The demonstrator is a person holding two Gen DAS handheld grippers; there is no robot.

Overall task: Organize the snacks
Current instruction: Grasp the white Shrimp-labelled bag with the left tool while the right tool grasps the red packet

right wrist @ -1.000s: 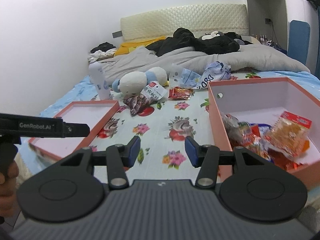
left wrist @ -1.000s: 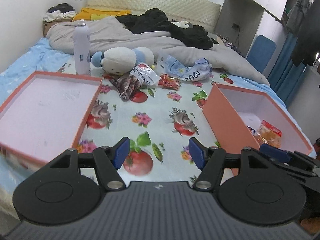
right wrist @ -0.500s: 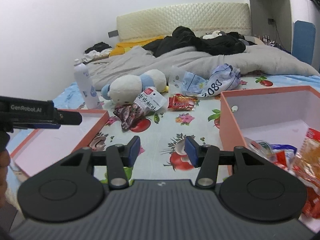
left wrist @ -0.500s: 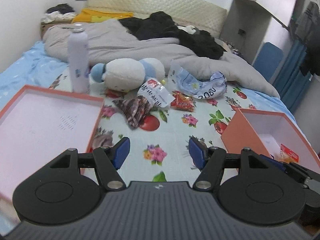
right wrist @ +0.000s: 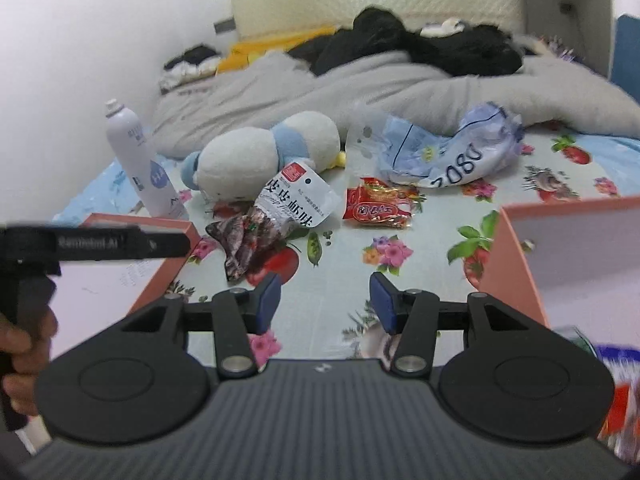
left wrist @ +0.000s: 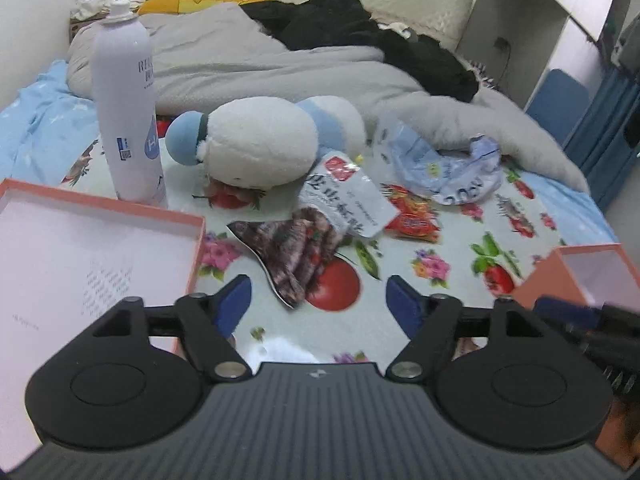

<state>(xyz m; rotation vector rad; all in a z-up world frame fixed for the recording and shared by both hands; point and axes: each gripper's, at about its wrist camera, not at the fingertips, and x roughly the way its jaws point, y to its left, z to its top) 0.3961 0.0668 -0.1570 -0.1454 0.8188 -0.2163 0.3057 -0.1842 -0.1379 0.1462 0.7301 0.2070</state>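
Loose snacks lie on the flowered sheet ahead of both grippers: a clear bag of dark brown pieces with a white label (left wrist: 304, 240) (right wrist: 276, 224), a small red packet (left wrist: 412, 220) (right wrist: 380, 208) and a crumpled pale blue bag (left wrist: 444, 168) (right wrist: 444, 152). My left gripper (left wrist: 318, 304) is open and empty, just short of the dark bag. My right gripper (right wrist: 324, 300) is open and empty, a little nearer than the red packet. The orange box (right wrist: 516, 248) at right holds snacks, mostly out of frame.
An empty orange tray (left wrist: 100, 208) (right wrist: 176, 240) lies at left. A white spray bottle (left wrist: 128, 100) stands behind it. A white and blue plush toy (left wrist: 260, 140) lies behind the snacks, against a grey duvet (left wrist: 240, 48). The left gripper's body (right wrist: 96, 242) crosses the right view's left side.
Both grippers have moved forward over the bed toward the loose snacks, which now look much larger. The two boxes have slid to the frame edges. Both jaws stayed open.
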